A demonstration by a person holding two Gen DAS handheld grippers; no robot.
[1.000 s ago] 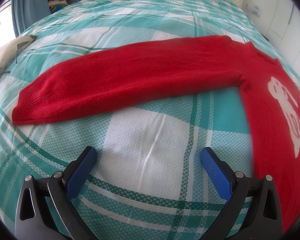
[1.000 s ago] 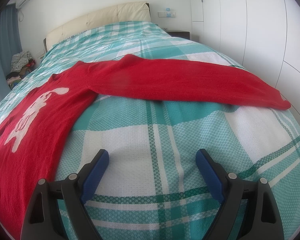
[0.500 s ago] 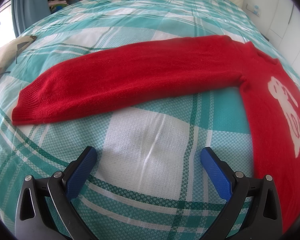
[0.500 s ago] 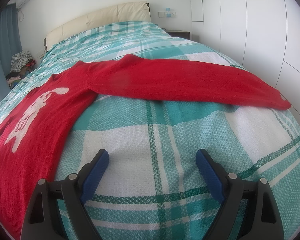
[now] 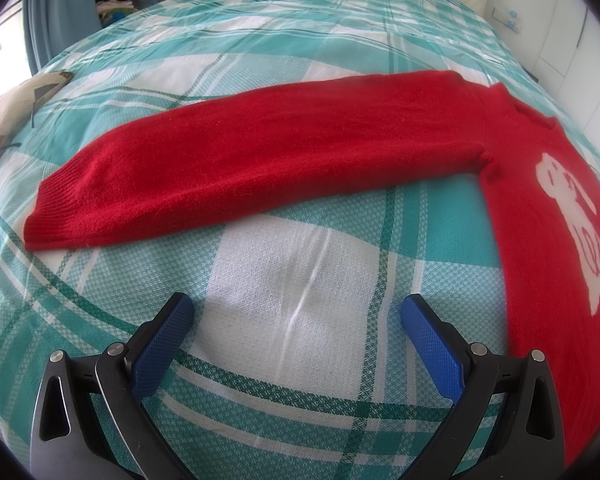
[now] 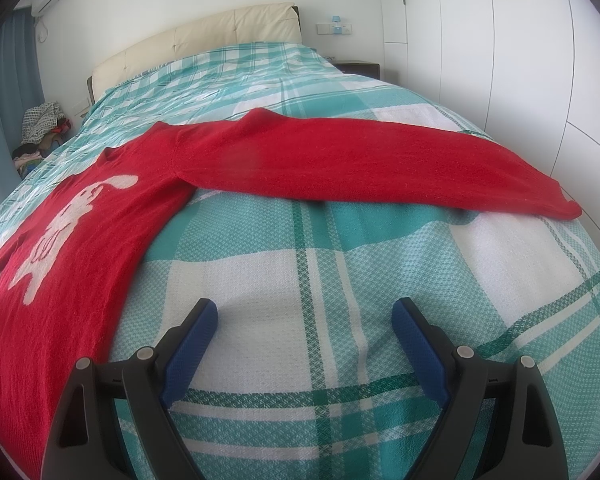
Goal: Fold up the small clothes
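The red sweater (image 5: 284, 152) lies spread flat on the bed (image 5: 308, 280), both sleeves stretched straight out, so no fold looks made yet. The left hand-held gripper (image 5: 298, 320) hovers with its jaws apart and nothing in them; one sleeve lies ahead of it, the body off to its right. The right hand-held gripper (image 6: 304, 320) is likewise spread and empty, the other sleeve ahead, the body to its left. Sleeves and body remain to be folded.
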